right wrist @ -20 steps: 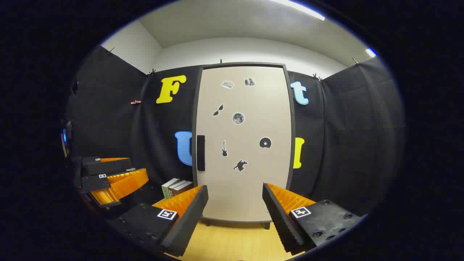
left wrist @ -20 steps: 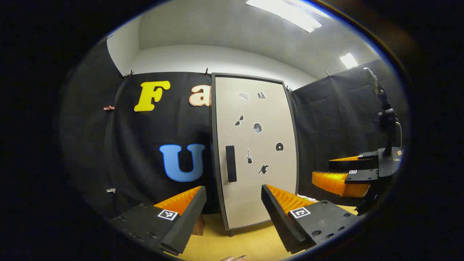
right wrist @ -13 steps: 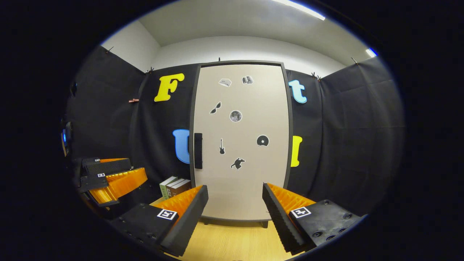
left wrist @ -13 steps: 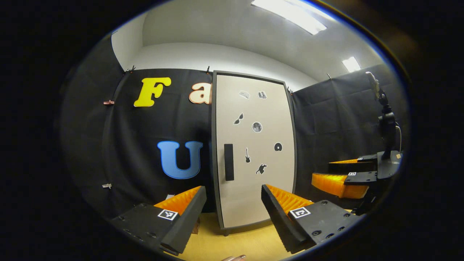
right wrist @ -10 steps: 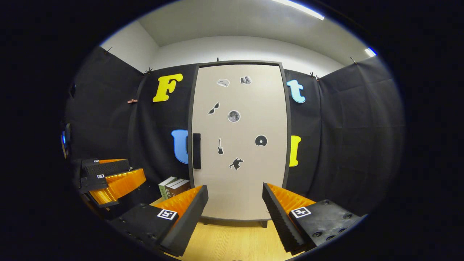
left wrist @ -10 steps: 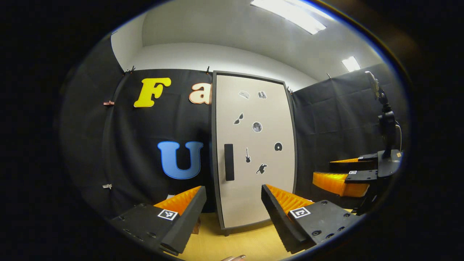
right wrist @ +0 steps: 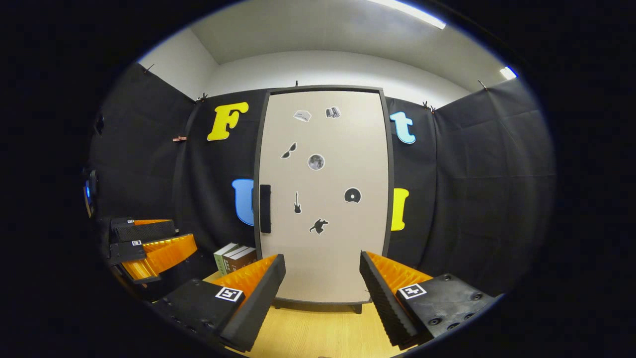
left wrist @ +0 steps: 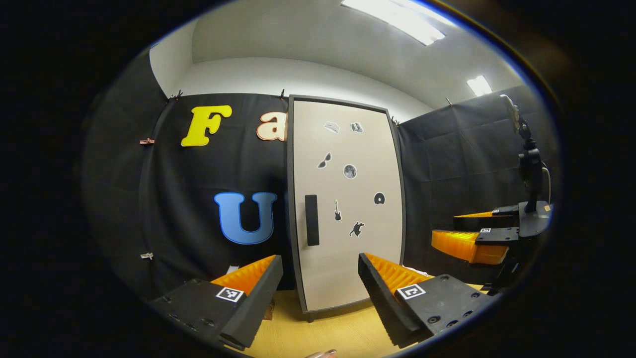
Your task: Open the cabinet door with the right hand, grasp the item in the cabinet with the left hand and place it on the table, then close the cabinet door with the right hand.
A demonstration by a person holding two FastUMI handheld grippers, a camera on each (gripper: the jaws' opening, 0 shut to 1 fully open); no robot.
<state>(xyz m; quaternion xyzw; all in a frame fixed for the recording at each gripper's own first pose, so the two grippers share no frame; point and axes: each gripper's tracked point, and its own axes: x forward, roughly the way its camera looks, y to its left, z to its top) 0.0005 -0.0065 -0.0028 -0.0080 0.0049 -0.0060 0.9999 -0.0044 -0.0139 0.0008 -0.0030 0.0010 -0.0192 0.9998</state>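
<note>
Opening comes first: the cabinet door (right wrist: 323, 199) is shut, standing at the table's (right wrist: 318, 330) far edge. The right hand-held gripper (right wrist: 322, 286), wide open and empty, should be closed squarely around the handle (right wrist: 265, 209).

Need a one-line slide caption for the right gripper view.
Open right gripper faces the closed cabinet door, black handle on its left edge.
</note>
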